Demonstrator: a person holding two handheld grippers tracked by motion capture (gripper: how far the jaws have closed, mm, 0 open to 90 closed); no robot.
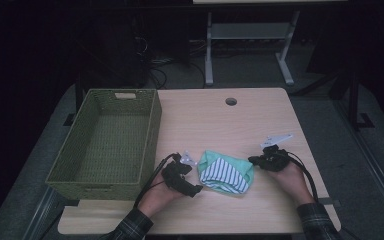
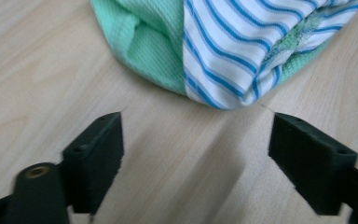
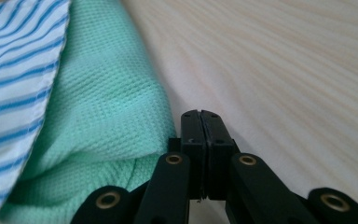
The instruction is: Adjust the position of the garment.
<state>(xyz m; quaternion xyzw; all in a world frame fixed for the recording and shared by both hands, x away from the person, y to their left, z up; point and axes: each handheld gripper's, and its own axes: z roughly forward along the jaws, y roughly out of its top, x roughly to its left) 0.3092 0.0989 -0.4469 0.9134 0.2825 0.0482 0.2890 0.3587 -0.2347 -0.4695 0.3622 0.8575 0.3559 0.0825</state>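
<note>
Clearly the work was only part done, judged from how things lay. Taking the folded garment (image 1: 226,172) as the landmark: the wooden table (image 1: 260,125) stretched bare beyond it, with a round cable hole (image 1: 231,101) well beyond its far edge. The green woven basket (image 1: 107,142) stood off to its left, on the table's left side, and nothing lay inside. The garment itself, mint-green waffle cloth with a white, blue-striped panel turned over on top, sat as a compact bundle near the front edge of the table, between the two grippers and apart from the basket.

The left gripper (image 1: 186,179) rested just to the garment's left; in the left gripper view its jaws stood wide apart over bare wood, with the bundle's rounded edge (image 2: 214,51) a little ahead of them and nothing between the pads. The right gripper (image 1: 261,160) sat at the garment's right edge; in the right gripper view its jaws were pressed together, pad against pad, just beside the green fold (image 3: 98,126), and no cloth could be seen caught between them.

So the folding looked largely finished, though the bundle was still a little uneven. What seemed left was to take hold of it and carry it leftward into the basket, if that was where it belonged.
</note>
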